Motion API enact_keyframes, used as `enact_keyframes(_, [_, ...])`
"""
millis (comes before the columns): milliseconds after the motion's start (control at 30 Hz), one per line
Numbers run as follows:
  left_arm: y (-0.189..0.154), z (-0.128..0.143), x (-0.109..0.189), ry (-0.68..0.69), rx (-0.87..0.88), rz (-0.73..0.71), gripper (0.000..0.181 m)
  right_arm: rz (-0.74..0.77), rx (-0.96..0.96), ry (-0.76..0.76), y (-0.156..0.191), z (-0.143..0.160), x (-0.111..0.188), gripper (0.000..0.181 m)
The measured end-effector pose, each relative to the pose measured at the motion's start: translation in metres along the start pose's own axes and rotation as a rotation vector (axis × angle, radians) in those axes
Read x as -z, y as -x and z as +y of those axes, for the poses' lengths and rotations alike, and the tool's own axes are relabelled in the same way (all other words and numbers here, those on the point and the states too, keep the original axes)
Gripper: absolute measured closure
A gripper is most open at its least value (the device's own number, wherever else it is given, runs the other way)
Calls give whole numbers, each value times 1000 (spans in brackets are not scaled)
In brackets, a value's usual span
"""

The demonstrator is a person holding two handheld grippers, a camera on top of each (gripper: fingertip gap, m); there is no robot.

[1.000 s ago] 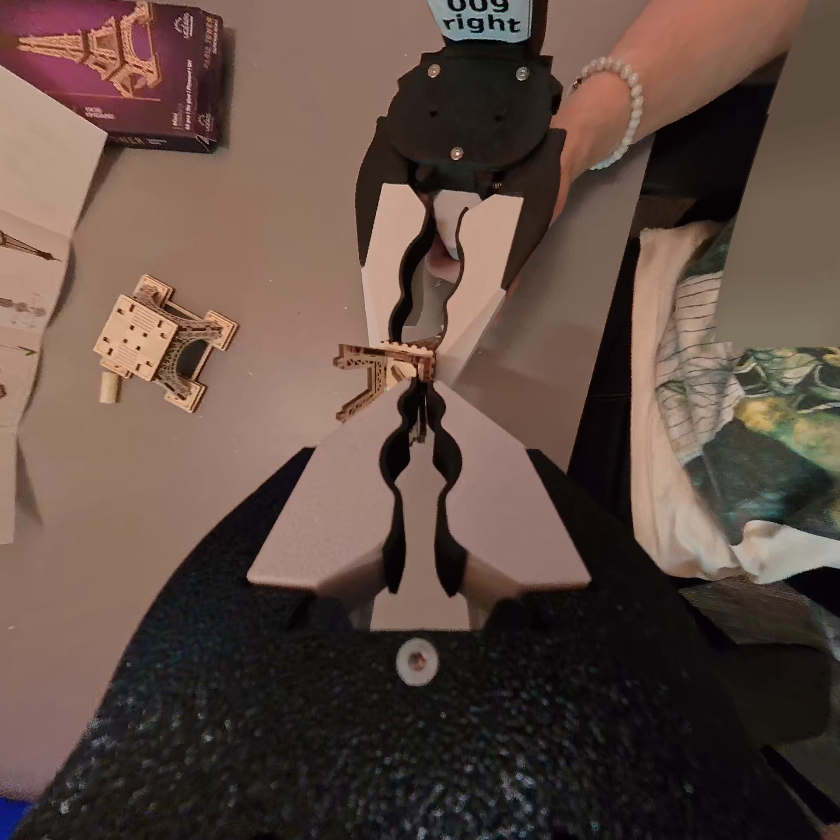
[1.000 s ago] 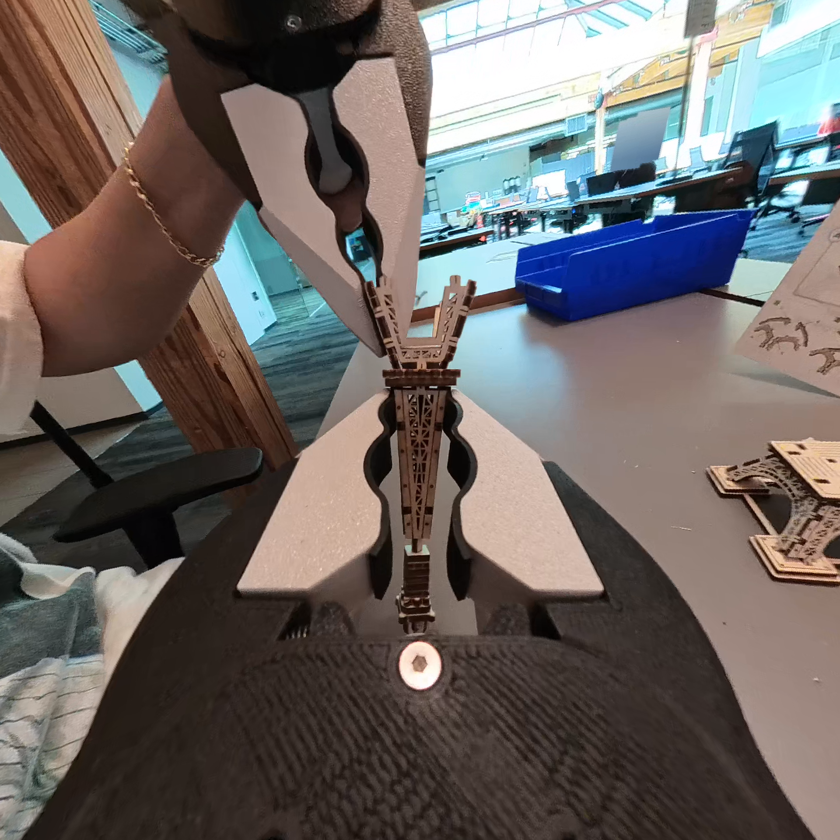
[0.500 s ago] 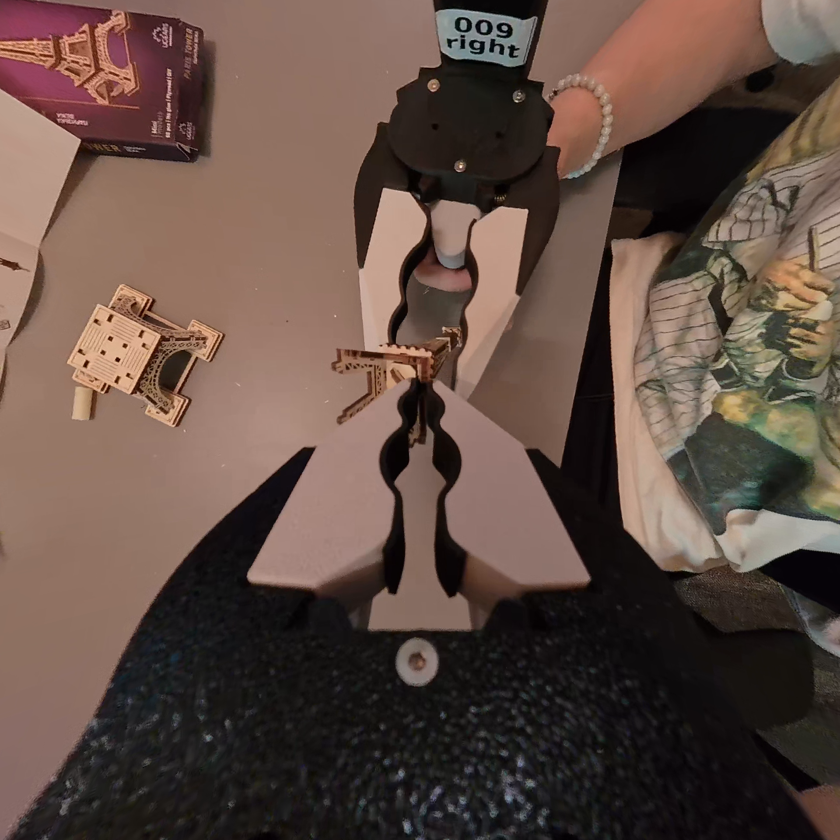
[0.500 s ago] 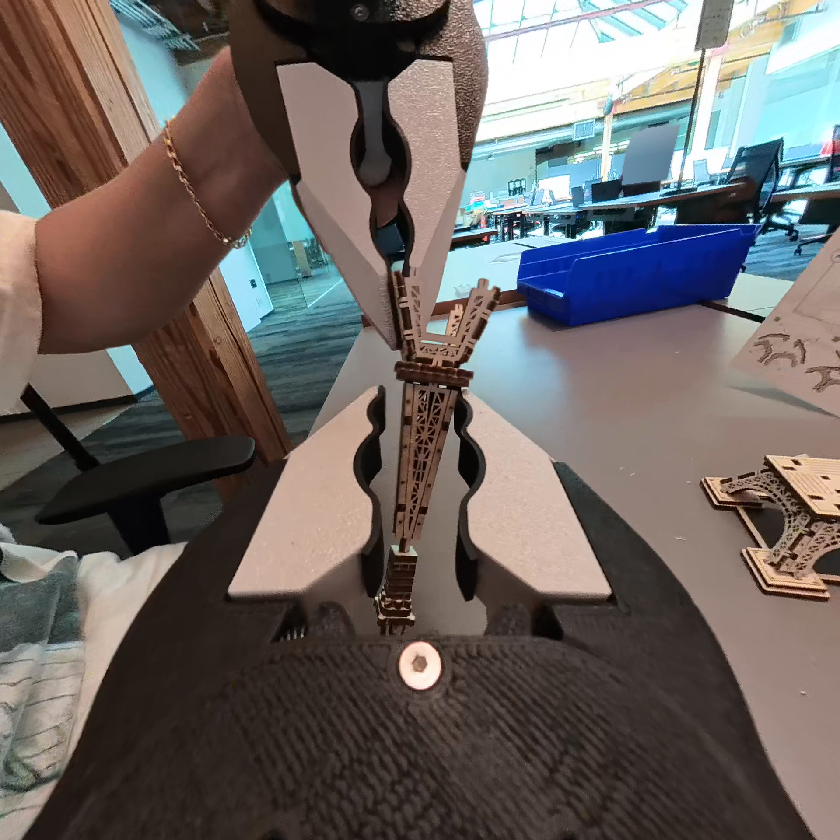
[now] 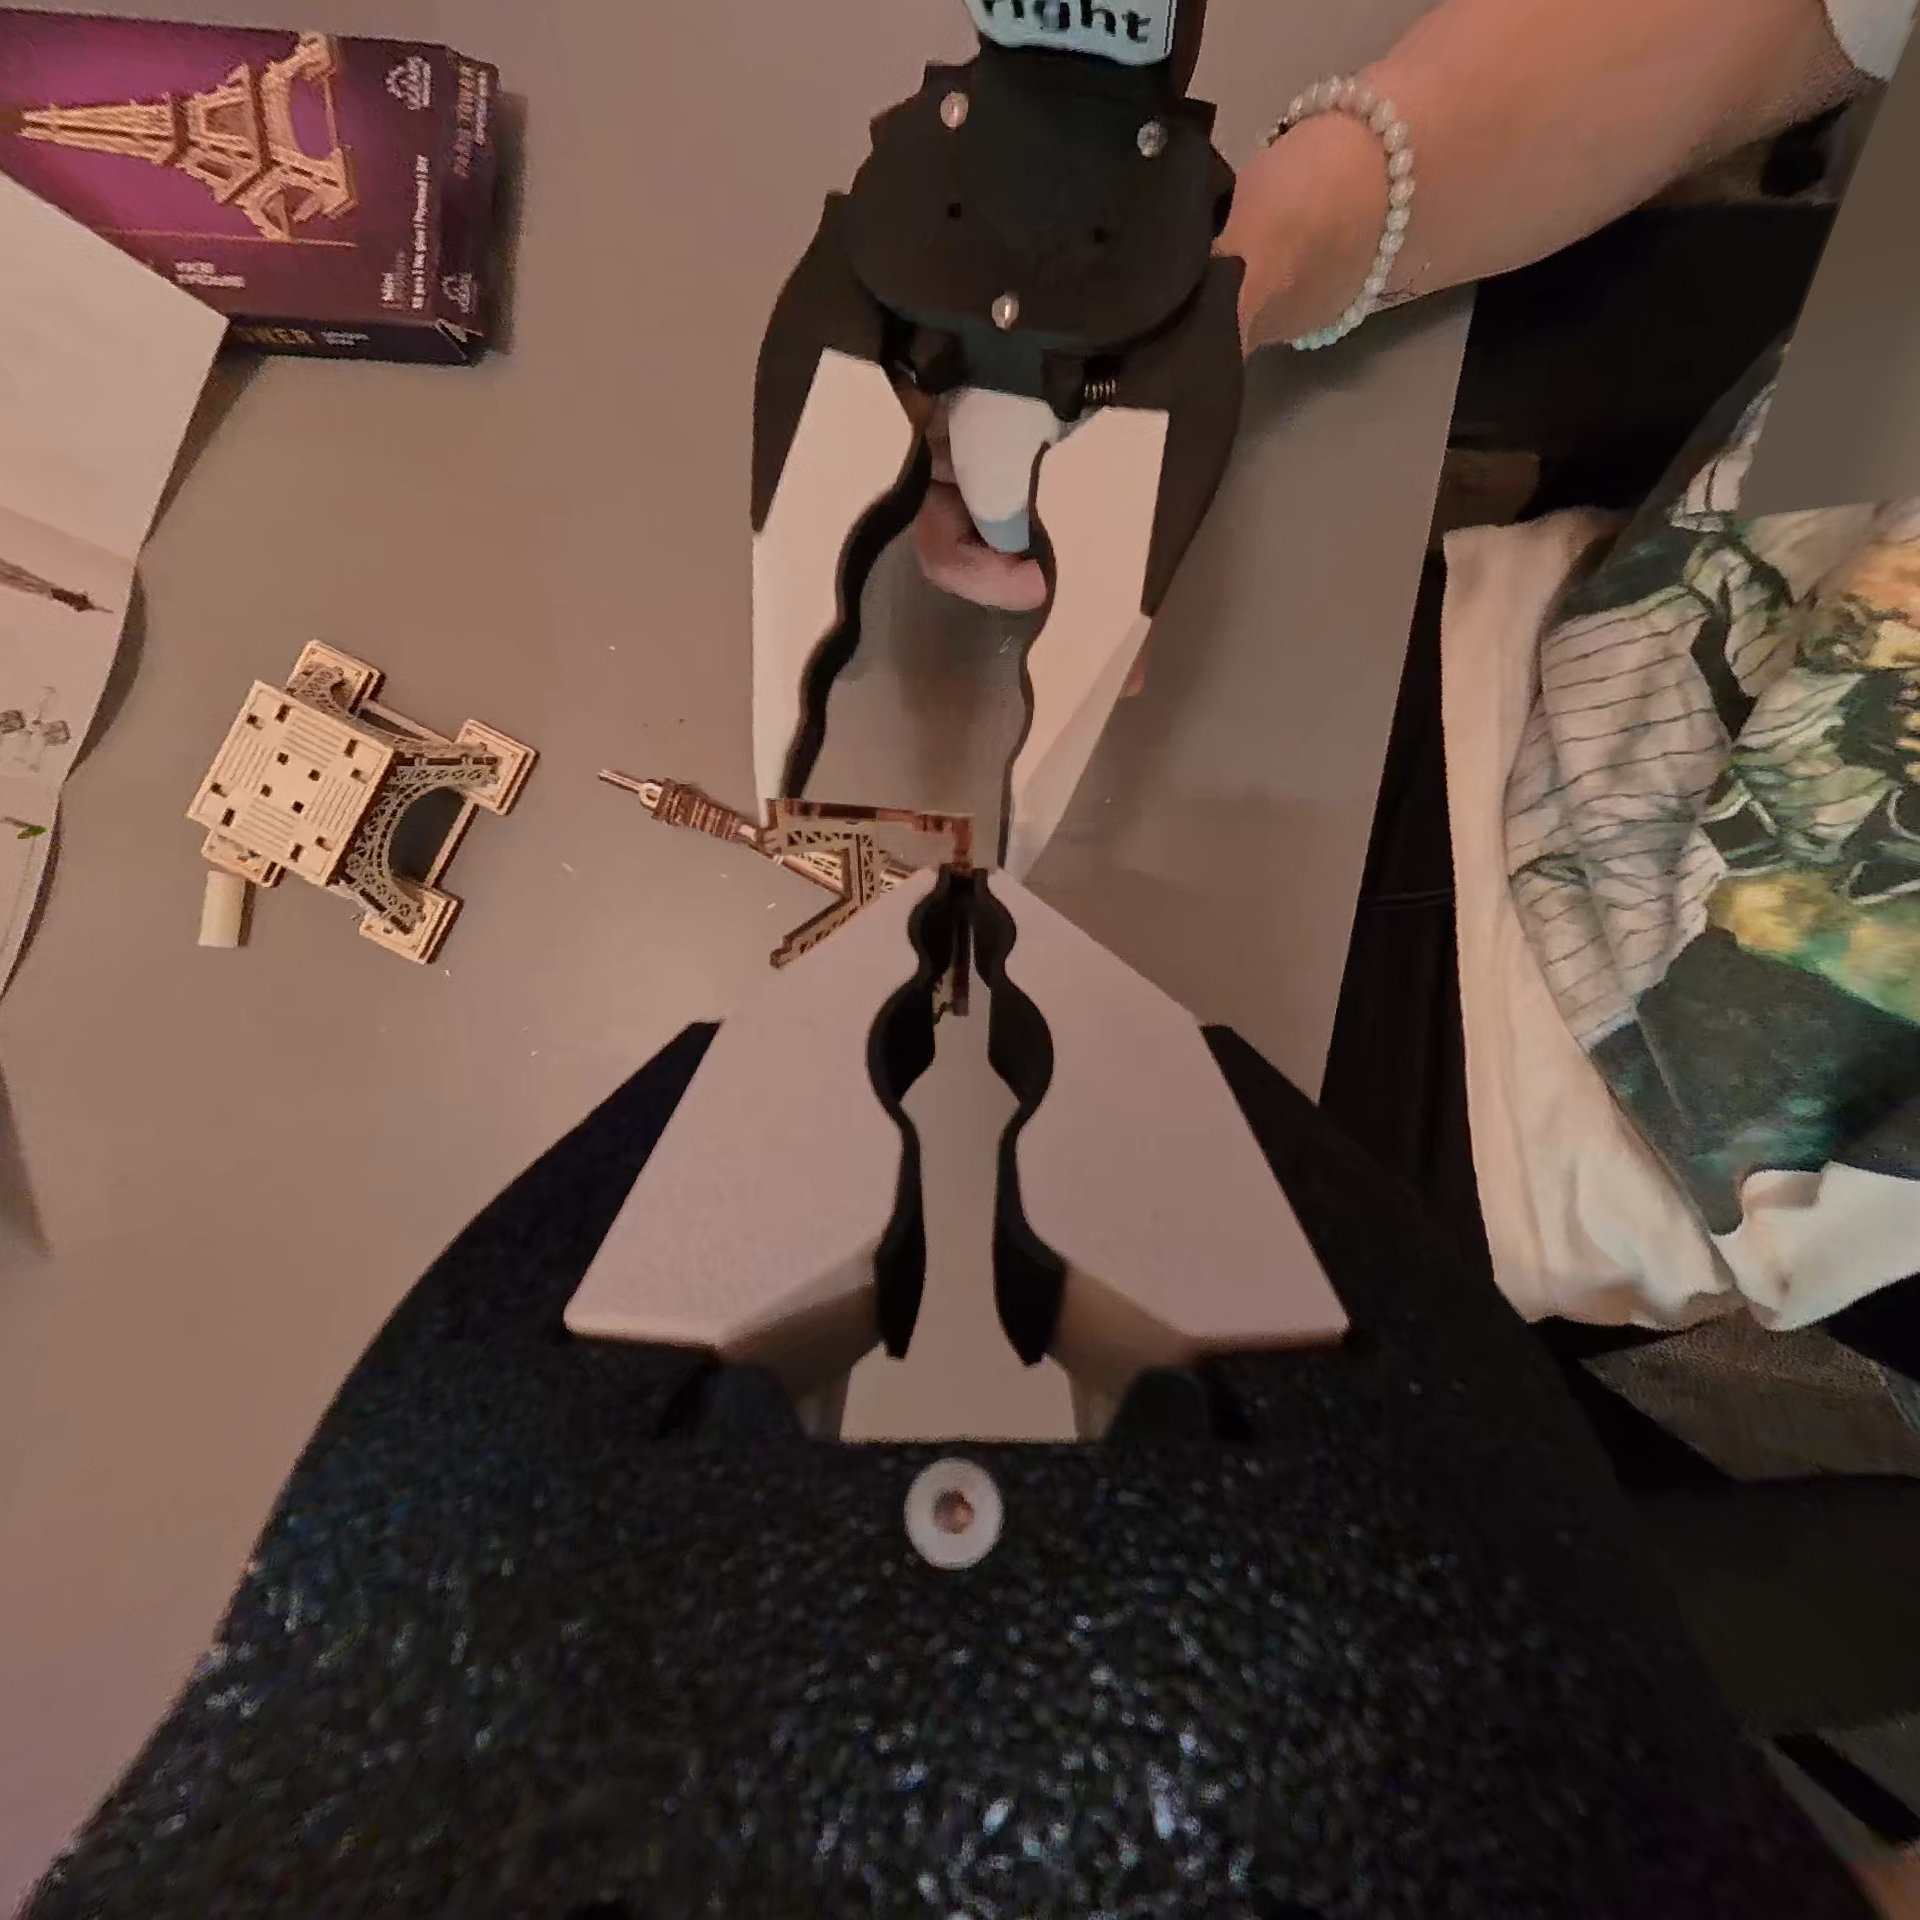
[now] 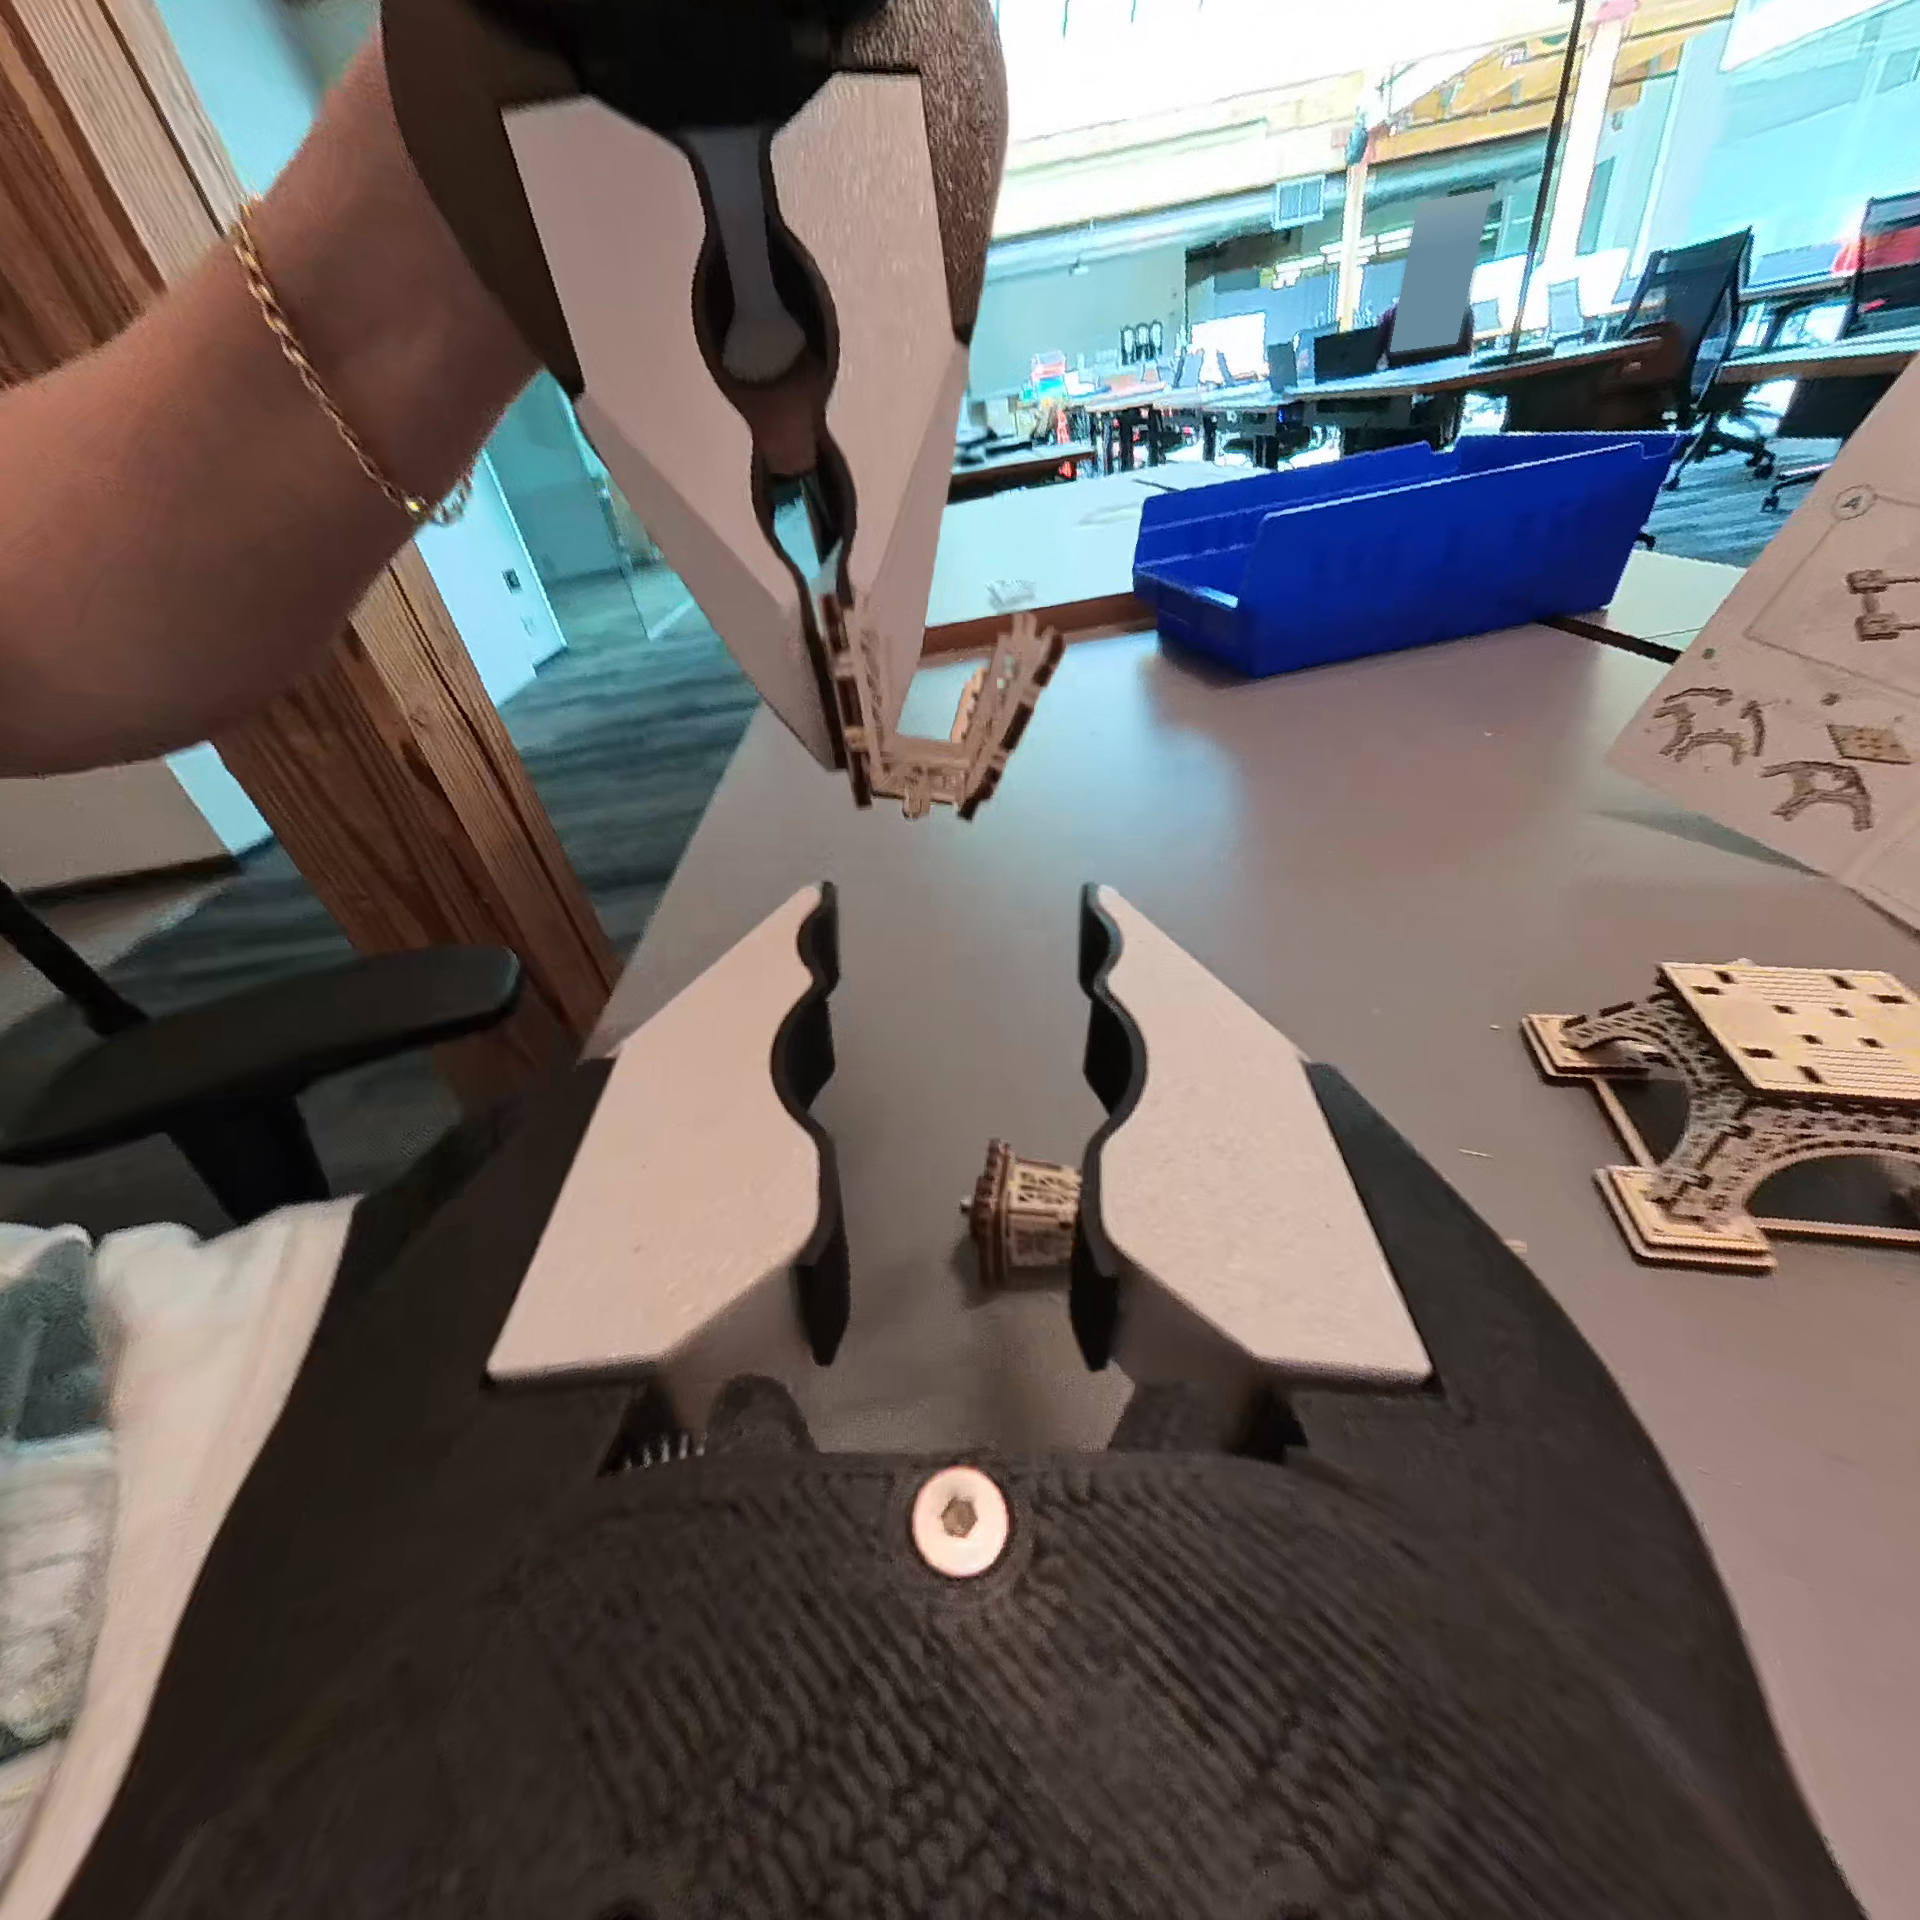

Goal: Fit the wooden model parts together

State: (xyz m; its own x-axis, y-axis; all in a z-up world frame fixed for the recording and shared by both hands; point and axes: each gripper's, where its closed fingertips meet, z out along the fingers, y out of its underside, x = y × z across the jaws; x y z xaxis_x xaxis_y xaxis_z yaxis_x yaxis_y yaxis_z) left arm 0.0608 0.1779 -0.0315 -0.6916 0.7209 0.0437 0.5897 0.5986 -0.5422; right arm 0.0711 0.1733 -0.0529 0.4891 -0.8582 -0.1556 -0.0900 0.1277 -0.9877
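Observation:
My left gripper [image 5: 956,883] is shut on one leg of the wooden tower's upper section [image 5: 862,857], held above the table. Its spire [image 5: 675,810] sticks out to the left. In the right wrist view the left gripper [image 6: 842,727] comes down from the top with the legged part [image 6: 925,748], which is blurred. My right gripper [image 6: 956,904] is open and holds nothing. A small spire end [image 6: 1023,1216] shows between its fingers, close to the right one. I cannot tell there whether it joins the legged part. The wooden tower base [image 5: 343,810] stands on the table, also in the right wrist view [image 6: 1766,1101].
A purple kit box [image 5: 260,177], an instruction sheet [image 5: 62,520] and a small peg [image 5: 223,909] lie at the left. A blue bin [image 6: 1382,551] stands at the far side. The table edge [image 5: 1382,727] runs beside clothing [image 5: 1662,831]. A chair [image 6: 260,1029] and a wooden post [image 6: 416,779] stand off the table. The wooden tower base [image 5: 343,810] is about 15 cm from my right fingertips. It turns up in the right wrist view [image 6: 1730,1015] as well.
My right gripper has opened and let go of the tower's spire section. My left gripper keeps its hold on the leg, and the spire now points off to the side.

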Motion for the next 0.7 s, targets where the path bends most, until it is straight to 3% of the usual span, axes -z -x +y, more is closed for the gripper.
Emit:
enact_keyframes(167, [12, 24, 1, -63, 60, -112, 181, -17, 222, 126, -10, 10, 16, 122])
enact_keyframes(333, [9, 73, -36, -52, 17, -207, 181, 17, 627, 285, -16, 35, 24, 121])
enact_keyframes(433, [10, 92, -51, -37, 129, -190, 181, 1, 812, 371, -13, 49, 23, 120])
enact_keyframes(600, [24, 107, -59, 74, 196, -217, 181, 32, 930, 484, -22, 73, 19, 110])
enact_keyframes(700, [30, 111, -63, 131, 181, -249, 170, 62, 966, 489, -25, 77, 19, 111])
